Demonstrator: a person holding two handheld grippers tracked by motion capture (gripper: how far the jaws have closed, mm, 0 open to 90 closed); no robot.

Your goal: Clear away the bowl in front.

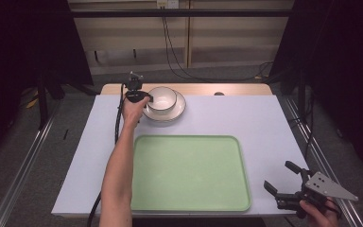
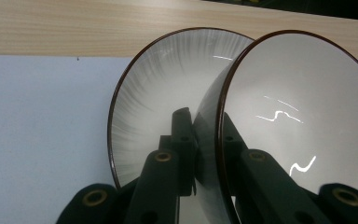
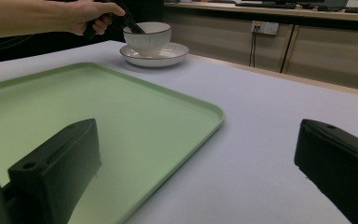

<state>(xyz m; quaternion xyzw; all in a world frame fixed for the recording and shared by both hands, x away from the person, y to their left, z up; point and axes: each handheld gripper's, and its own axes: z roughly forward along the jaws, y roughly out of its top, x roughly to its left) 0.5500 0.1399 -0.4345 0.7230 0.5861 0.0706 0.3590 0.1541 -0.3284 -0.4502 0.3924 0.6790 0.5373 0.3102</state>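
Observation:
A white bowl (image 1: 163,98) with a dark rim sits on a matching white plate (image 1: 178,109) at the far middle of the table. My left gripper (image 1: 147,98) is shut on the bowl's near-left wall. In the left gripper view the left gripper (image 2: 205,121) has one jaw inside the bowl (image 2: 307,116) and one outside it, with the plate (image 2: 158,93) behind. My right gripper (image 1: 278,175) rests open near the table's front right corner with nothing between its jaws. The right gripper view looks past the right gripper (image 3: 196,158) to the bowl (image 3: 149,39) and plate (image 3: 168,56).
A large pale green tray (image 1: 189,172) lies empty at the front middle of the white table top, and its corner (image 3: 205,112) reaches close to my right gripper. A wooden strip (image 1: 236,89) runs along the table's far edge. Cables hang behind the table.

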